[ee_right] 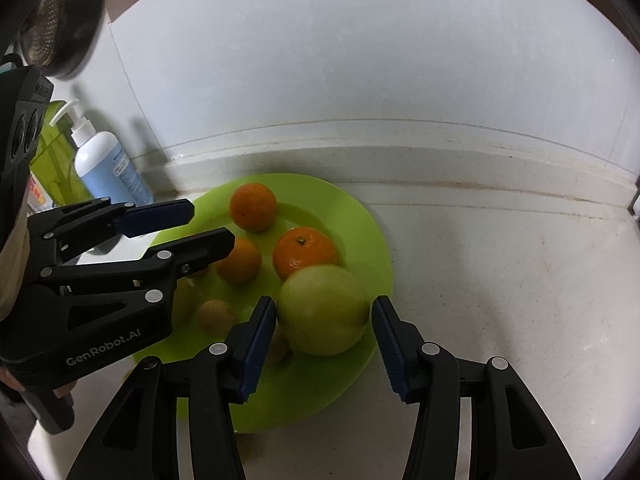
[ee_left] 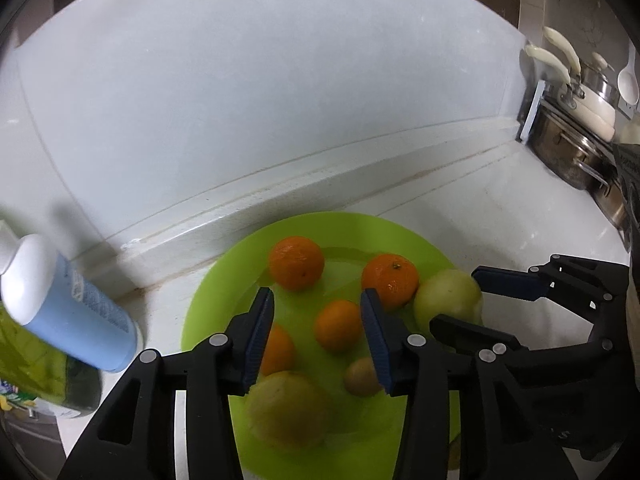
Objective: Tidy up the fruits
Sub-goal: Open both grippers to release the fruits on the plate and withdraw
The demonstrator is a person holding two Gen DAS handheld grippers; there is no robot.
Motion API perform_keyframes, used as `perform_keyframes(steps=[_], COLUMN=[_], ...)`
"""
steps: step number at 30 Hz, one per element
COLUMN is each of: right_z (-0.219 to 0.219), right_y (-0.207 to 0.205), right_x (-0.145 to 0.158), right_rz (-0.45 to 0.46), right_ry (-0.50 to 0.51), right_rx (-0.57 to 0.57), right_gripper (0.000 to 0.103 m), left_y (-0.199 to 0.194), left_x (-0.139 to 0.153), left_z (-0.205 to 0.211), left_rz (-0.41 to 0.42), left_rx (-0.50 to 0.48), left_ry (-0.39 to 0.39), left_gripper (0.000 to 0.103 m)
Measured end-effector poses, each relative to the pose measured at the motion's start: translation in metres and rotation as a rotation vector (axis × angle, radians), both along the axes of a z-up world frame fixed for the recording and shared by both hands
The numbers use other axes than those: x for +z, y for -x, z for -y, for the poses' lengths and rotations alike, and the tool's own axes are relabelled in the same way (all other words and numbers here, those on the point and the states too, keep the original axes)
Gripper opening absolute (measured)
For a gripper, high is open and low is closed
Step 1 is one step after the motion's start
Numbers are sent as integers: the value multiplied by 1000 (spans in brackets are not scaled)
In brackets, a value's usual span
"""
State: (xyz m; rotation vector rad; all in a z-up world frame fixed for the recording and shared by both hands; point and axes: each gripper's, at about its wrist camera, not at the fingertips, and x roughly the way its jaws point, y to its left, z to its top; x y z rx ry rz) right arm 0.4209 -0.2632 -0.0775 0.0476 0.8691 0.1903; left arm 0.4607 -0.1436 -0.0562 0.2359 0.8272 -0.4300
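Both grippers tilt downward side by side, the left gripper [ee_left: 318, 332] with fingers apart and empty, the right gripper [ee_right: 324, 334] likewise parted.

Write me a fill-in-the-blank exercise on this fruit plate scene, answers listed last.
1. The fruit lies on a round plastic plate coloured ____.
2. The left gripper has nothing clamped; its jaws are ____.
3. The pump bottle with the white top has a body coloured ____.
4. The counter is coloured ____.

Answers: green; open; blue; white
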Motion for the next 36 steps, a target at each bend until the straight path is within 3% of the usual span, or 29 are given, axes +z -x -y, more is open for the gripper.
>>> perform_keyframes(steps=[8,14,22,24,36], right_z=[-4,-10,-20,-23,-37], right_y=[18,40,75,83,117], right_x=[18,37,62,67,62], right_rz=[44,94,179,197,185], right_ry=[5,14,38,44,33], right_rx=[-12,-7,-15,-18,-10], right_gripper=[51,51,52,59,59], left_y=[21,44,80,90,135], left_x=[20,37,60,64,59], left_z=[-16,-29,-48,-53,-75], left_rz=[52,75,122,134,132], left_rx=[50,74,115,129,172], left_ry=[-6,33,71,79,80], left_gripper=[52,54,66,69,71])
